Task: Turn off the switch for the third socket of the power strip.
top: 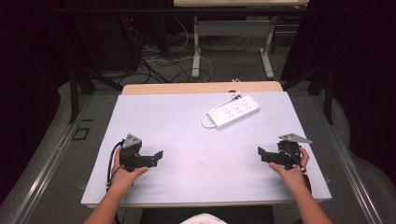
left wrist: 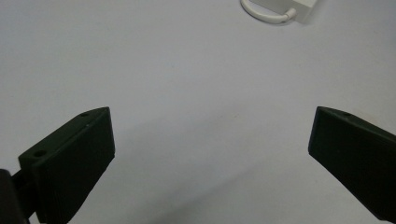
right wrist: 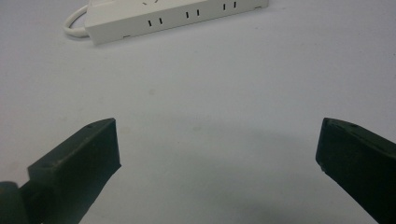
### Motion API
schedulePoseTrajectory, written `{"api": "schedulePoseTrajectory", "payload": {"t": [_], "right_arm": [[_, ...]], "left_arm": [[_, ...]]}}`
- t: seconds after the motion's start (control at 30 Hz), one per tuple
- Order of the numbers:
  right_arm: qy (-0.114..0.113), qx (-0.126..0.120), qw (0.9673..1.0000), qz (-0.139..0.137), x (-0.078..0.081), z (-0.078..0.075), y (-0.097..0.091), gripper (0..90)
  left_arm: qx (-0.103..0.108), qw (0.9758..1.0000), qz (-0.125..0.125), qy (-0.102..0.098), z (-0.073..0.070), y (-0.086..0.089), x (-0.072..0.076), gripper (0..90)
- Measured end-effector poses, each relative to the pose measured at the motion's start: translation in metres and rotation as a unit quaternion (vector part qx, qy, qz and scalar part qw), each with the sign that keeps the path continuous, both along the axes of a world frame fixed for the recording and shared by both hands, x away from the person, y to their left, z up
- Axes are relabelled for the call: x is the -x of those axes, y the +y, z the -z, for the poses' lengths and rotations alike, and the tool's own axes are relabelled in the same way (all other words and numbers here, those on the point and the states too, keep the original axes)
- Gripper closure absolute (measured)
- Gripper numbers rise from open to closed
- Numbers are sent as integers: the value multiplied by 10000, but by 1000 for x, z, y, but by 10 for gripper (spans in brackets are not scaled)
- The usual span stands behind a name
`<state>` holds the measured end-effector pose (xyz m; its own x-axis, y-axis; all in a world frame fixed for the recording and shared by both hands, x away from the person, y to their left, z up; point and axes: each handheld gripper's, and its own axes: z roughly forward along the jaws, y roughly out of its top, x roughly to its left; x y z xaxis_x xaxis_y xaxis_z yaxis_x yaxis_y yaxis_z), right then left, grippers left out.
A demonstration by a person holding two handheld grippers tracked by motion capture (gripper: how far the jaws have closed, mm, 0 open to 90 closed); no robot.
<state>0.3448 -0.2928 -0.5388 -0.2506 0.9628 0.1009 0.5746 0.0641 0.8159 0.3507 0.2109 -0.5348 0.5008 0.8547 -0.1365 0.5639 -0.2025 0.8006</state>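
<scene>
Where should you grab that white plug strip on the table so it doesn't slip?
Probably across the narrow width of the flat white plastic power strip, near its middle, coming straight down from above. It lies flat and slanted on the white table, with long straight sides that suit two jaws. The right hand-held gripper, open, looks nearer. Avoid the looped white cable at its left end.

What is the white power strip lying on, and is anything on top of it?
The power strip lies flat on the white table, nothing on its socket face. Whatever is beneath it is covered.
</scene>
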Motion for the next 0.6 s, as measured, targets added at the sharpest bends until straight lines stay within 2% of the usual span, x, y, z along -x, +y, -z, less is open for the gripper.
{"api": "schedulePoseTrajectory", "payload": {"t": [0.07, 0.13, 0.23, 0.27, 0.3, 0.4, 0.6], "right_arm": [[-42, 72, 10000, 25, 2, -1, 1, 0], [-82, 166, 9998, 17, 3, -1, 1, 0], [-86, 232, 9997, -9, 4, -2, 2, 0], [-95, 259, 9996, -16, 4, -2, 2, 0], [-94, 270, 9996, -37, 3, -2, 3, 0], [-126, 280, 9995, -14, 3, -2, 4, 0], [-116, 310, 9995, 5, 3, -3, 7, 0]], "left_arm": [[-3, 10000, 3, 32, 0, 0, 0, 2], [24, 10000, -49, -31, 0, -2, 0, 2], [-77, 9999, -97, -48, 0, -4, -1, 3], [-74, 9999, -119, 12, 0, -4, -1, 3], [-95, 9998, -140, -37, 1, -5, -1, 3], [-112, 9998, -164, 42, 1, -5, 1, 3], [-140, 9995, -298, -9, 0, -2, 3, 3]]}}
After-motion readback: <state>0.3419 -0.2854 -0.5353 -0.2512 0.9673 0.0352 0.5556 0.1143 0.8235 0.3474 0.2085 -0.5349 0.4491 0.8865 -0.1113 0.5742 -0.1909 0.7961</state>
